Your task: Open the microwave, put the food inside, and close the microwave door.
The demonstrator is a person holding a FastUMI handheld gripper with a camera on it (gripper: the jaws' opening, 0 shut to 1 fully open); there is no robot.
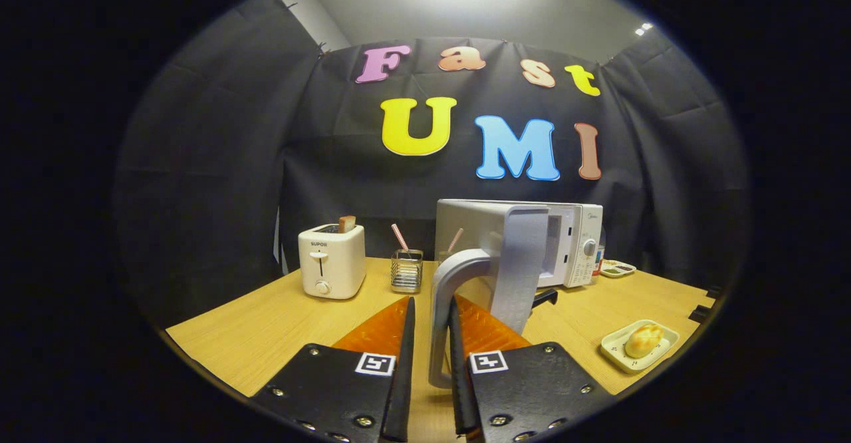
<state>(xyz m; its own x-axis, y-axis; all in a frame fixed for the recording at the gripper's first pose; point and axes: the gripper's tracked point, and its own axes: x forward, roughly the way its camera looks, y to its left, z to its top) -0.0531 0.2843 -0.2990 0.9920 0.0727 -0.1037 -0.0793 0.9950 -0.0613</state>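
The microwave [572, 243] is seen standing on the wooden table [266, 330], toward its back and to the right, in front of the black cloth wall. Its door [522, 263] is swung out wide toward the camera, so that the pale cavity is partly shown behind it. The door's curved handle [442, 310] is held between the two fingers of the gripper [429, 316]: both fingers are closed in against the upright bar of the handle, one on each side of it (the contact of the right finger looks firm, that of the left is harder to judge). The food, a bread roll [643, 340], is laid on a small pale tray [618, 353] on the table, well to the right of the fingers and in front of the microwave, apart from it. To the left of the microwave a white toaster [331, 260] is placed, with a slice of toast [346, 223] standing up out of its slot. Between the toaster and the microwave a small wire basket [406, 271] is set, from which a striped straw [399, 235] is seen leaning. Just beside the microwave's right side a small flat dish [617, 269] is found on the table, its contents too small to be made out.
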